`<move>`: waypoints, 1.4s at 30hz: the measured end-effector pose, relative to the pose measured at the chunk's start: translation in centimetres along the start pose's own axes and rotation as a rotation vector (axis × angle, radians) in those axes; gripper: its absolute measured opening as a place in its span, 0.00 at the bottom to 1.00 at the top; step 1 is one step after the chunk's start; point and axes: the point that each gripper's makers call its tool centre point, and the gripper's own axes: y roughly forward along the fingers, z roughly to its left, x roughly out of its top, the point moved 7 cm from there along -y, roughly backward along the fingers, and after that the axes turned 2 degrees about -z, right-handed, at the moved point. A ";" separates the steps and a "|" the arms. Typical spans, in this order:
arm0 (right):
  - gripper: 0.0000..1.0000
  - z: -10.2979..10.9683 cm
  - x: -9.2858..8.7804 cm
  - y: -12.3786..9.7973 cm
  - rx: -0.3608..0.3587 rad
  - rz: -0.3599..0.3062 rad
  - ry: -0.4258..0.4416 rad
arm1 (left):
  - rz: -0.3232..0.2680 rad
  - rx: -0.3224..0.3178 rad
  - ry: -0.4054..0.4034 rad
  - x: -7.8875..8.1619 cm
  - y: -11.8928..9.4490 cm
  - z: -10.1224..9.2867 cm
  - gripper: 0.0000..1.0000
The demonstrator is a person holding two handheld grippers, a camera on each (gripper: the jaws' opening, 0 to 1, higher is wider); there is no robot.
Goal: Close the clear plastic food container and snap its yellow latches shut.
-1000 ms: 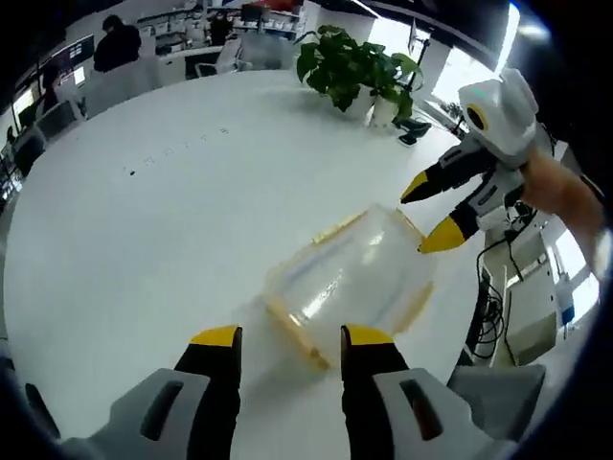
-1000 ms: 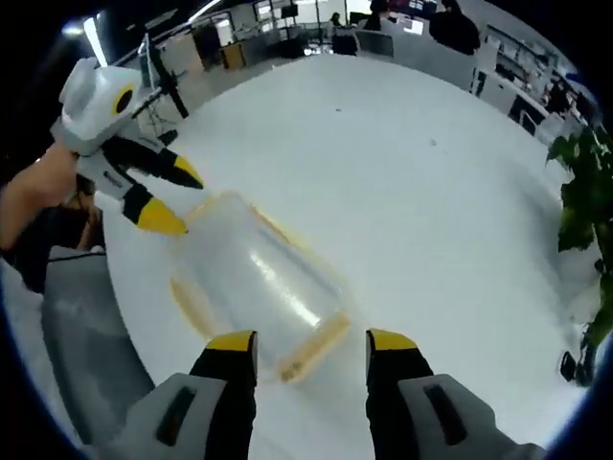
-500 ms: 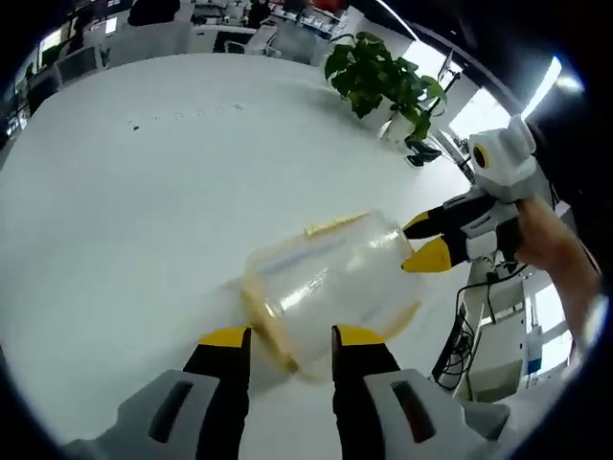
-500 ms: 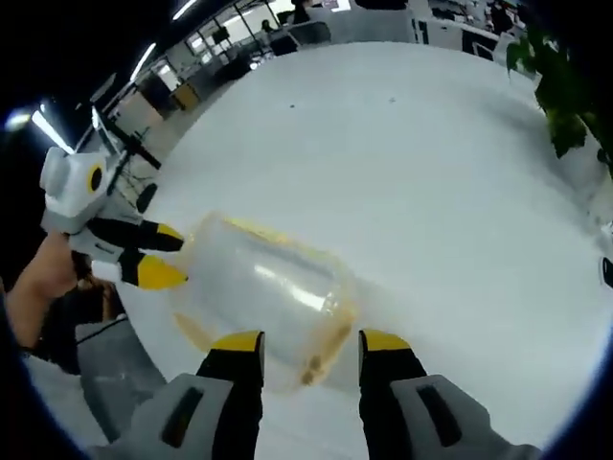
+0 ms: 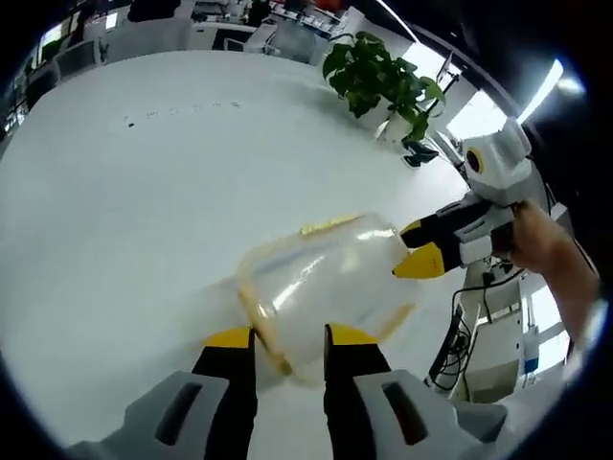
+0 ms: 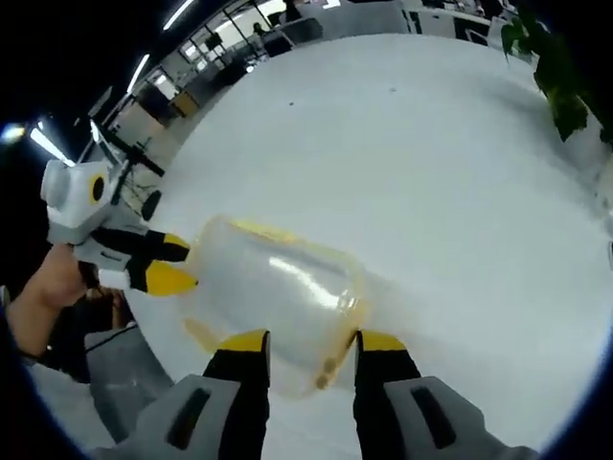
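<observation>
An open-plan office is stretching behind a large round white table [image 5: 124, 201], with desks and chairs lining the far side and a leafy potted plant [image 5: 378, 77] standing near the table's edge in the left gripper view. The clear plastic food container [image 5: 326, 283] is lying on the table near its rim, with its yellow latches [image 5: 257, 311] hanging along its ends and sides.

In the left gripper view, the left gripper [image 5: 289, 337] is reaching in at the container's near end, its yellow-tipped jaws standing narrowly apart with the container's end and a latch sitting between them (whether the pads are actually pressing on the plastic is hard to tell). The right gripper [image 5: 414, 247] is coming in from the right, held by a person's hand [image 5: 541, 244], its jaws set close together at the container's far end.

In the right gripper view, the same container [image 6: 278, 287] is lying lengthwise ahead, and the right gripper [image 6: 308, 342] is straddling its near end with jaws moderately apart, a yellow latch [image 6: 330, 362] showing between them. The left gripper [image 6: 168, 264] is meeting the far end, jaws nearly together, with a hand [image 6: 48, 292] gripping its body.
</observation>
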 end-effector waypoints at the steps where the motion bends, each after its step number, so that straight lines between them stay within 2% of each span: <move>1: 0.32 0.1 0.0 -0.1 0.000 -0.001 -0.002 | -0.004 -0.007 -0.021 0.0 0.3 0.0 0.24; 4: 0.33 0.1 0.0 0.1 -0.011 0.008 0.004 | -0.014 0.003 -0.001 -0.2 0.2 -0.2 0.25; 9: 0.35 0.0 -0.3 -0.1 0.004 0.012 0.020 | -0.022 -0.004 -0.025 -0.2 0.4 0.0 0.28; 11: 0.35 0.1 -0.3 0.0 0.004 0.013 0.015 | -0.028 -0.008 -0.048 -0.3 0.4 0.0 0.28; 16: 0.38 0.2 -0.4 0.0 0.013 0.025 -0.026 | -0.023 -0.006 -0.036 -0.2 0.5 -0.1 0.29; 18: 0.40 0.1 -0.3 0.0 0.003 0.031 -0.059 | -0.027 0.011 0.008 -0.1 0.4 0.1 0.33; 21: 0.42 0.1 -0.3 -0.2 -0.002 0.041 -0.092 | -0.008 0.016 0.008 -0.1 0.5 0.4 0.36; 24: 0.41 0.0 -0.1 -0.2 -0.001 0.065 -0.132 | 0.003 0.043 0.096 0.1 0.0 0.5 0.37; 27: 0.41 0.0 0.0 -0.4 -0.002 0.070 -0.154 | 0.017 0.042 0.141 0.1 -0.2 0.4 0.37; 28: 0.41 -0.1 0.0 -0.5 -0.001 0.073 -0.163 | 0.004 0.023 0.180 0.3 -0.2 0.2 0.37; 30: 0.41 -0.1 0.1 -0.6 -0.002 0.083 -0.189 | 0.015 0.017 0.174 0.2 -0.2 0.0 0.38; 36: 0.40 0.0 0.6 -0.9 -0.002 0.100 -0.271 | 0.012 0.007 0.237 0.6 -0.4 0.0 0.38; 42: 0.41 0.3 0.8 -1.1 -0.001 0.118 -0.328 | 0.031 -0.019 0.334 0.8 -0.5 -0.4 0.38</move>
